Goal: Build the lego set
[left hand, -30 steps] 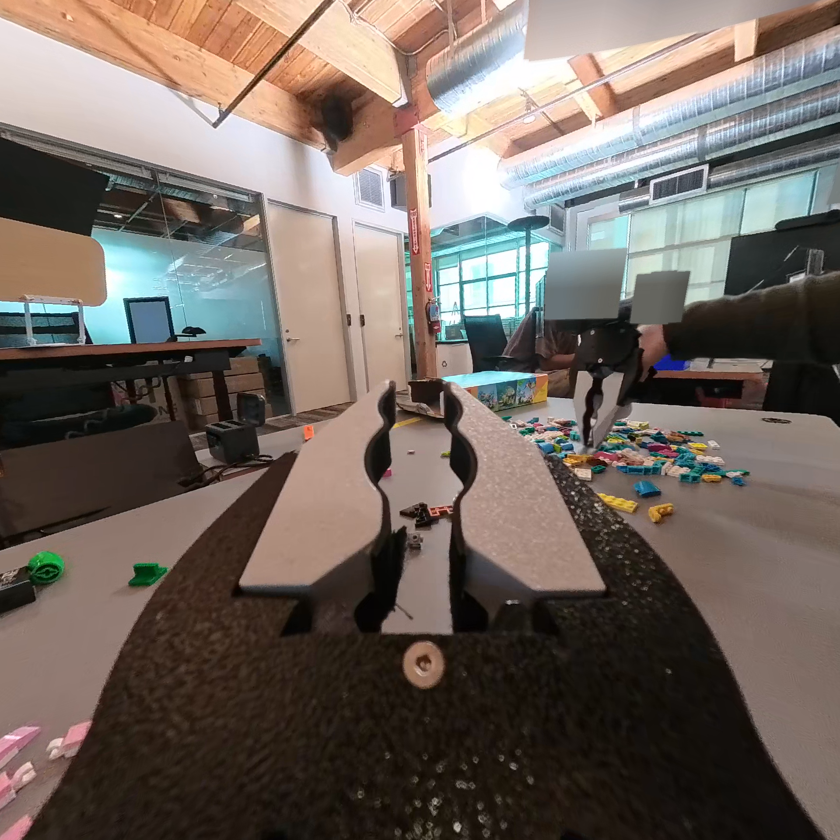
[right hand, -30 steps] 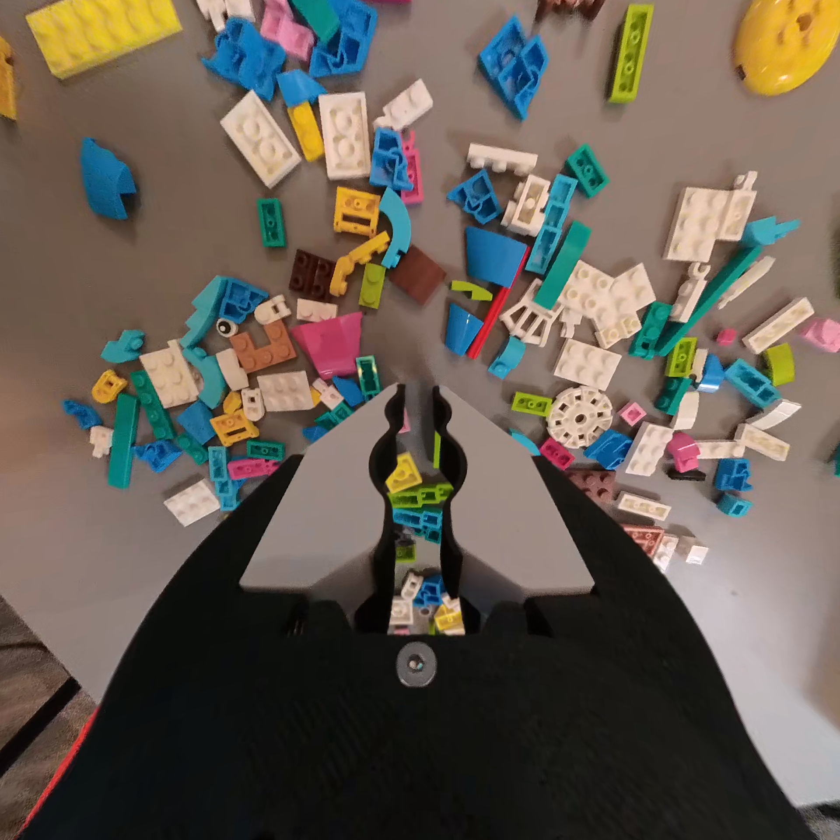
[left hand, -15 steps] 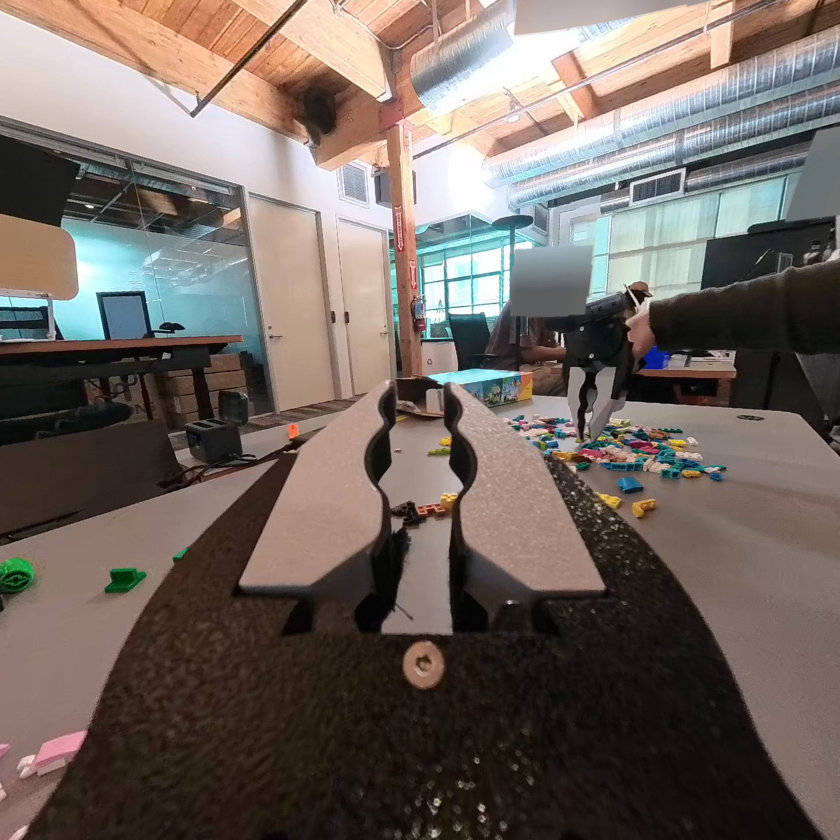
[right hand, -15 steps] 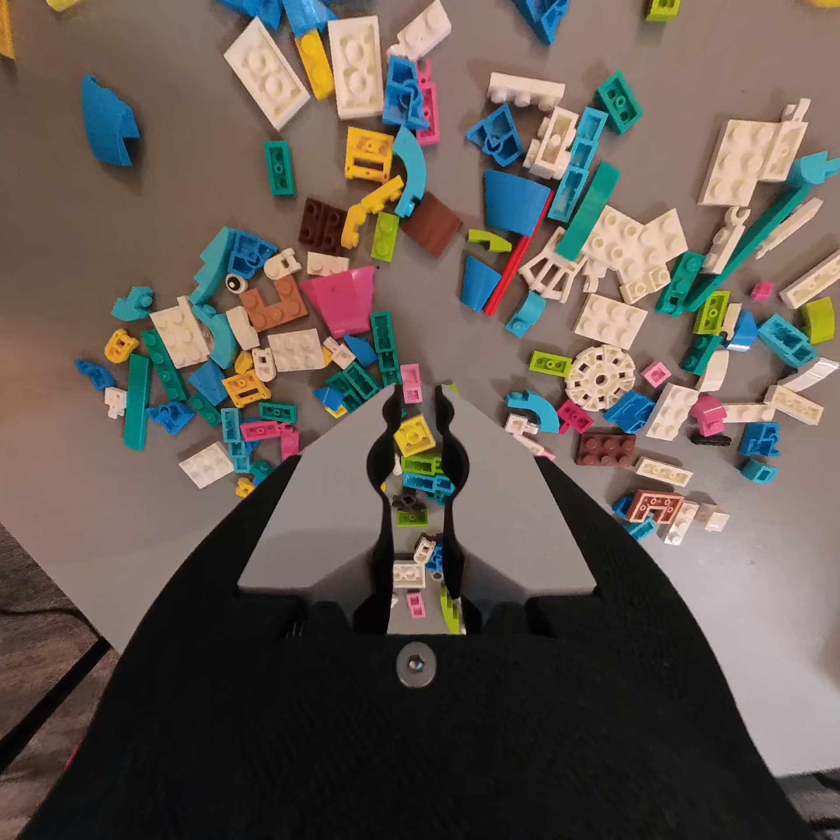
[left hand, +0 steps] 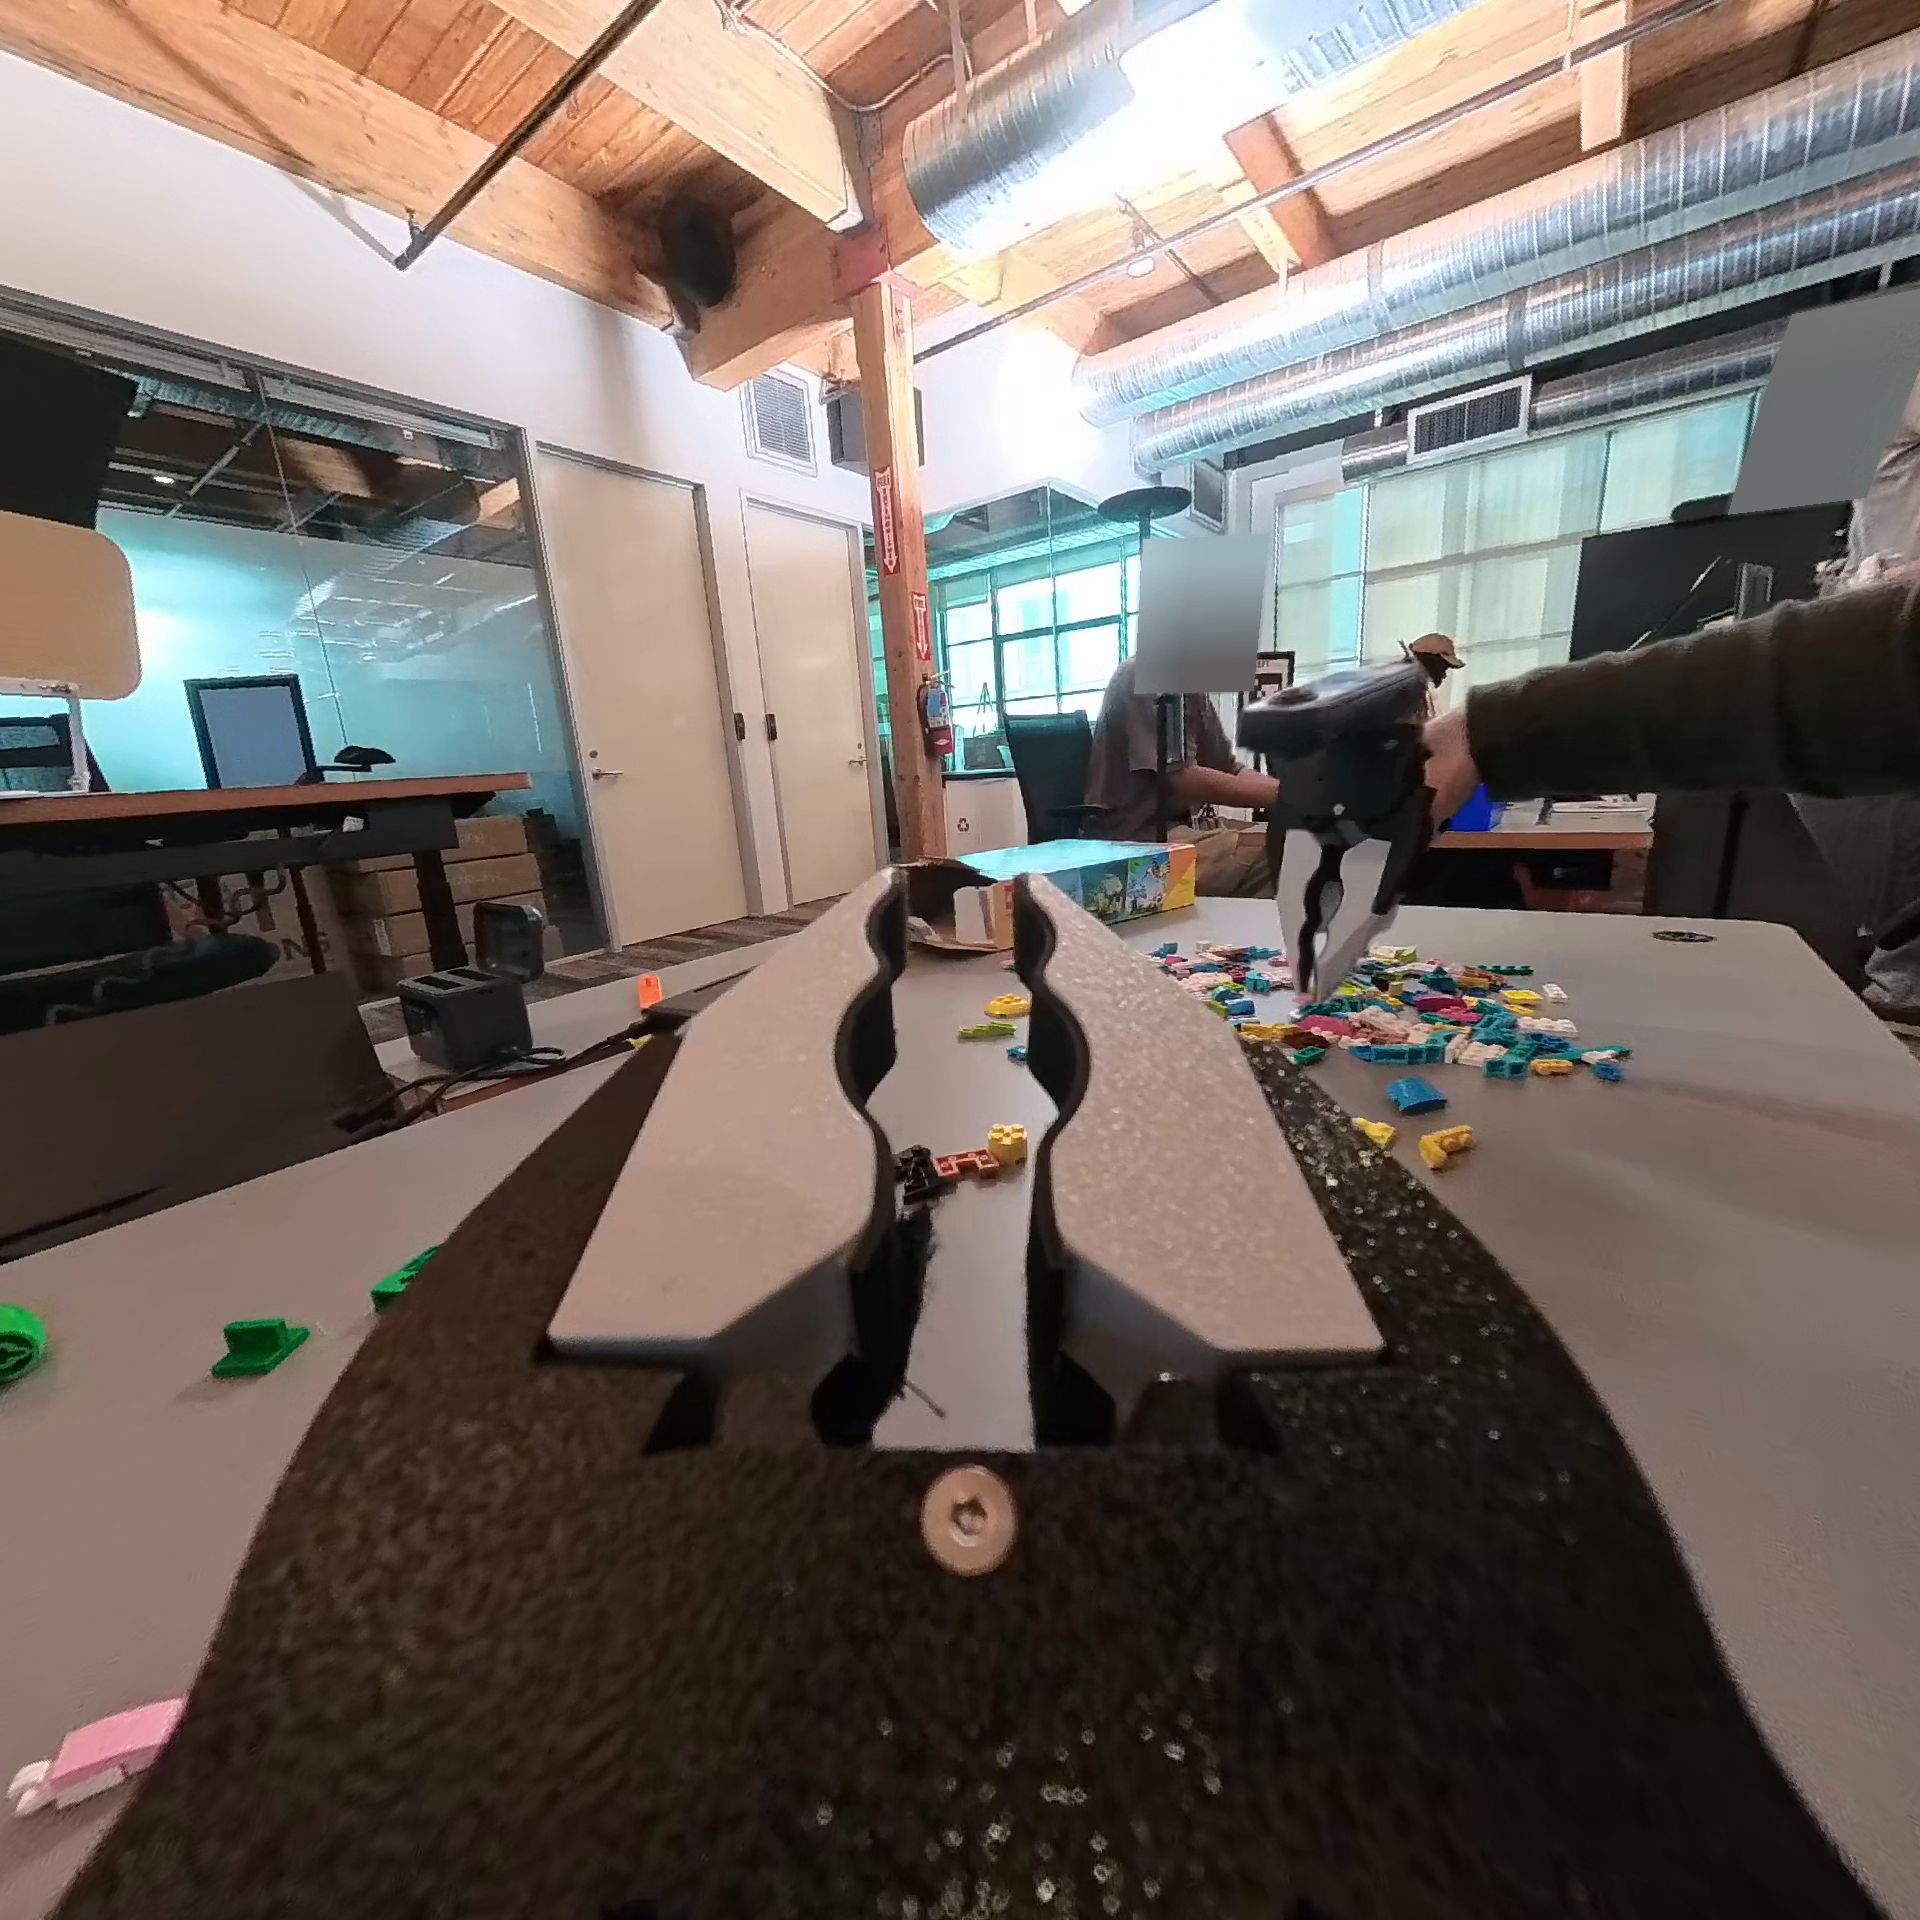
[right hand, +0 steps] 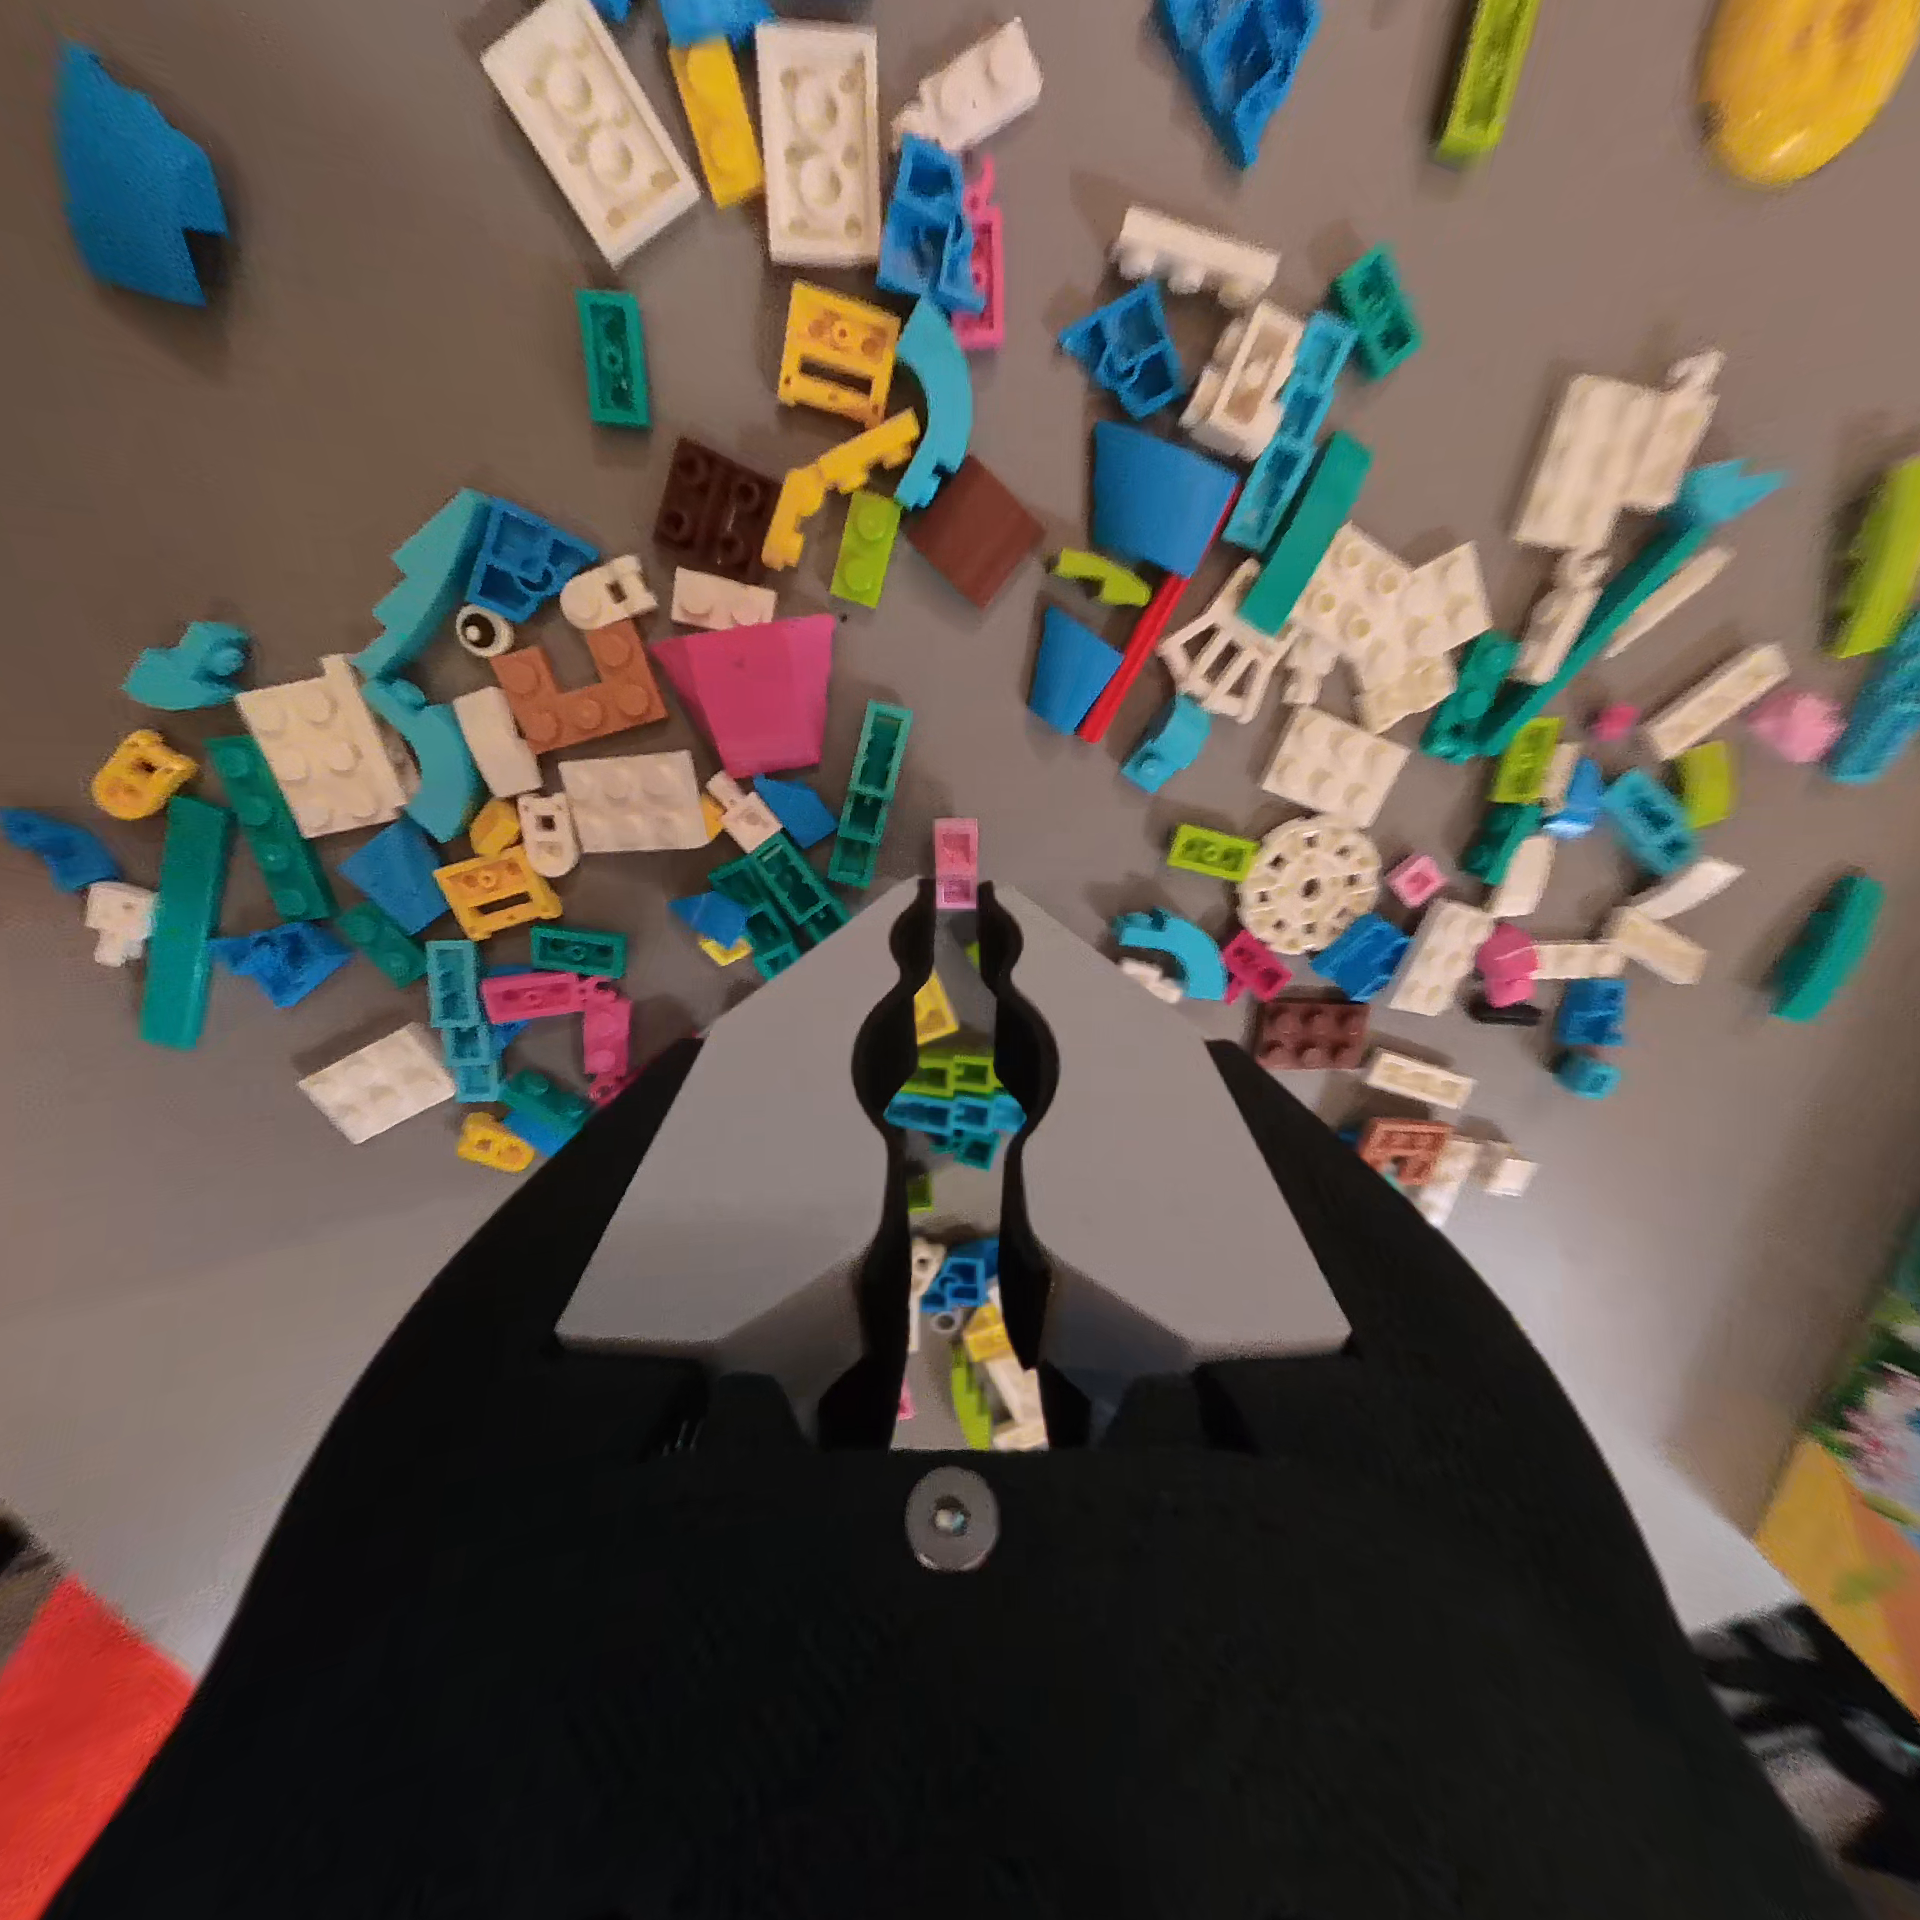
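Two hand-held grippers are working over one grey table (left hand: 1714, 1299), and each is sitting where it is for a reason. Pointing straight down over the heap of loose bricks (right hand: 1351, 623), the right hand-held gripper (right hand: 956, 894) is pinching a small pink brick (right hand: 955, 858) at its very tips, with the fingers nearly closed and only the brick's width between them; the brick is sticking out past the tips, which seems to leave its studs free for pressing onto another part. A pink sloped piece (right hand: 753, 691) is lying just beside the held brick, toward the top left in the right wrist view, and a white round wheel piece (right hand: 1311, 883) is lying to its right. From the left wrist view, that same tool is showing farther off, gripped by a sleeved arm (left hand: 1683, 717) and dipping into the heap. The left hand-held gripper (left hand: 956, 894) is lying low and level near the table, holding nothing, its fingers parted by a narrow gap, probably waiting to steady a part. Between its fingers, well short of the heap, a small cluster of a black piece, an orange piece and a yellow brick (left hand: 961, 1158) is resting on the table, likely the start of the build. Behind the heap, the set's box (left hand: 1081, 888) is standing open.
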`<state>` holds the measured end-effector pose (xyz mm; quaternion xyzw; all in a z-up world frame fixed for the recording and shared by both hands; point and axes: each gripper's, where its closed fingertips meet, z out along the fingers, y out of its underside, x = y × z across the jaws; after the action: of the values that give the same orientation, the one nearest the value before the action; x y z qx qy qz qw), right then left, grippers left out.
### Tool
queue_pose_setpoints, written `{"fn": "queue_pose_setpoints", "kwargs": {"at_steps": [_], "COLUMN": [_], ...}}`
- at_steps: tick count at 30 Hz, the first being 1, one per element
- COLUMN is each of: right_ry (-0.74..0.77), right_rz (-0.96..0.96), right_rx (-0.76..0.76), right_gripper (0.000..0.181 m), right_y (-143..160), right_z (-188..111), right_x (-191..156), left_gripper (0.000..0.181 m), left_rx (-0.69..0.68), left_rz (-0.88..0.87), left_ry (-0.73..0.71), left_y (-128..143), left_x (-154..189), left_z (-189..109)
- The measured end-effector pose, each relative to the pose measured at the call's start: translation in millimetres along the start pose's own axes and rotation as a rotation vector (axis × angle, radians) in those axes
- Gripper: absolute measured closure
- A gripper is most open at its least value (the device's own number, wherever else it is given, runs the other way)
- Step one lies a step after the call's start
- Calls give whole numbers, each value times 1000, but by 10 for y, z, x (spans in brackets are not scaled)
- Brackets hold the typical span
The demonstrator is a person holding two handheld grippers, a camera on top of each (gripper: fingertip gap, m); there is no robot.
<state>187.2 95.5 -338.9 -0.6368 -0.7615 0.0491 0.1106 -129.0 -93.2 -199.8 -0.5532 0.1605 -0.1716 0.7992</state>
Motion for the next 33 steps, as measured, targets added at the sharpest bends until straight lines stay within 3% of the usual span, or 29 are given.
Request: {"fn": "queue_pose_setpoints", "kwargs": {"at_steps": [4,8,11,13,16,18,21,25,29,33], "right_ry": [246,438,579,715,1012,1105,1209,1307,1344,1380], "right_rz": [-99,-218,-406,-586,-919,-1078,-1213,-1316,-1393,-1388], "right_rx": [202,513,661,691,638,678,773,860,866,866], "right_gripper": [174,175,174,174,174,175,175,175,175,175], "right_y": [-543,-1583,-2282,-2642,-3096,-3366,-3646,-3854,-3942,-3969], "right_z": [-251,-493,-577,-615,-645,-642,-693,-775,-769,-805], "right_x": [100,-197,-530,-691,-854,-1054,-1291,-1534,-1691,-1692], "left_gripper": [164,157,157,156,165,171,167,141,154,161], "left_rx": [5,35,49,-44,-270,-287,-243,-168,-102,-133], "left_rz": [6,56,158,137,-74,-156,-378,-776,-913,-897], "left_ry": [-15,-34,-60,-51,23,-14,-31,68,152,139], "left_y": [-20,-155,-359,-321,-26,24,-27,-169,-321,-272], "left_x": [-18,-15,16,45,186,172,130,112,182,170], "left_z": [-11,-77,-240,-330,-422,-484,-504,-442,-434,-453]}}
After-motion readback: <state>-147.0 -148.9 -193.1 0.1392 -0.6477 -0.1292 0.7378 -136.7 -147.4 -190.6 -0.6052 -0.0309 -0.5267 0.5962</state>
